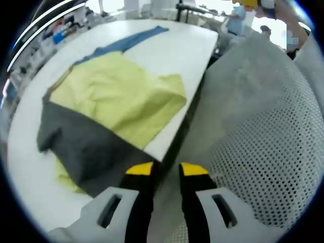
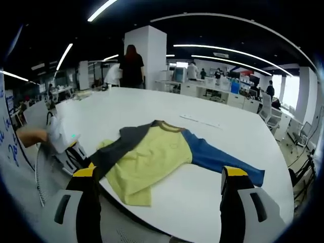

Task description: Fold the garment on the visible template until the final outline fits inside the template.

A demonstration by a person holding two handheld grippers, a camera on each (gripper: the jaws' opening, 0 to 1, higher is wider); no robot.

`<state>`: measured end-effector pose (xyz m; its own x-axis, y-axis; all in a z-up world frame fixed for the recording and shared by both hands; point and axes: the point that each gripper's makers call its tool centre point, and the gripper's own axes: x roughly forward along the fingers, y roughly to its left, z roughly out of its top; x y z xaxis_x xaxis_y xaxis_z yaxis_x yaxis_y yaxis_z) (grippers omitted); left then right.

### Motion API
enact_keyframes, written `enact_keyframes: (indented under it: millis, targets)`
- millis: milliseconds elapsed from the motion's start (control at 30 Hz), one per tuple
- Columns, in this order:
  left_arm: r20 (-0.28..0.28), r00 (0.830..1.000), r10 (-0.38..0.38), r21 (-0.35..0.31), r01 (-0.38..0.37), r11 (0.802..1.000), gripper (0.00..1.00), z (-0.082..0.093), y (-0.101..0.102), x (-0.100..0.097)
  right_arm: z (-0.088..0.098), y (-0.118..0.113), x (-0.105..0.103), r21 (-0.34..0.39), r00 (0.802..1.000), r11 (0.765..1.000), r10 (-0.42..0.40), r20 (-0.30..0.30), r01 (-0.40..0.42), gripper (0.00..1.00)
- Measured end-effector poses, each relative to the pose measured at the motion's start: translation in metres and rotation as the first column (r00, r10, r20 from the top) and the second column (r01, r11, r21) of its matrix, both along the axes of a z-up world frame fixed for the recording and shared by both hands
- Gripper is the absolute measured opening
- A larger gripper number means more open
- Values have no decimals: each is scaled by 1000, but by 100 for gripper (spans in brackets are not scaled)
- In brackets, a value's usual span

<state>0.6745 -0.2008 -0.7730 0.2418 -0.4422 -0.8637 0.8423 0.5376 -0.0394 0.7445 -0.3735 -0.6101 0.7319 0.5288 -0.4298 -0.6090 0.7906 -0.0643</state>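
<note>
A garment with a yellow body point(image 1: 121, 96), a dark grey sleeve point(image 1: 86, 147) and a blue sleeve point(image 1: 126, 43) lies partly folded on the white table point(image 1: 172, 50). My left gripper point(image 1: 166, 169) hovers at the table's near edge, just off the grey sleeve, its jaws nearly together with nothing between them. In the right gripper view the garment point(image 2: 152, 157) lies ahead, the blue sleeve point(image 2: 217, 159) stretched to the right. My right gripper point(image 2: 159, 174) stands wide open above the table's near edge, clear of the cloth. The left gripper point(image 2: 71, 152) shows beside the grey sleeve point(image 2: 119, 147).
A white mesh chair back point(image 1: 263, 152) stands close to the table edge at my left gripper. A hand point(image 2: 33, 135) holds the left gripper. A person in dark clothes point(image 2: 132, 66) stands by a white column point(image 2: 147, 45) beyond the table point(image 2: 228, 136).
</note>
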Motion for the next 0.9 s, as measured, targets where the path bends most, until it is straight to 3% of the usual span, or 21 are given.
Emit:
enact_keyframes:
  millis: [667, 900]
  targets:
    - [11, 1000, 1, 15, -1, 1000, 15, -6, 2, 6, -2, 5, -2, 16, 999, 1000, 27, -22, -26, 100]
    - [28, 1000, 8, 13, -8, 1000, 10, -6, 4, 10, -5, 8, -4, 6, 998, 999, 43, -36, -42, 100]
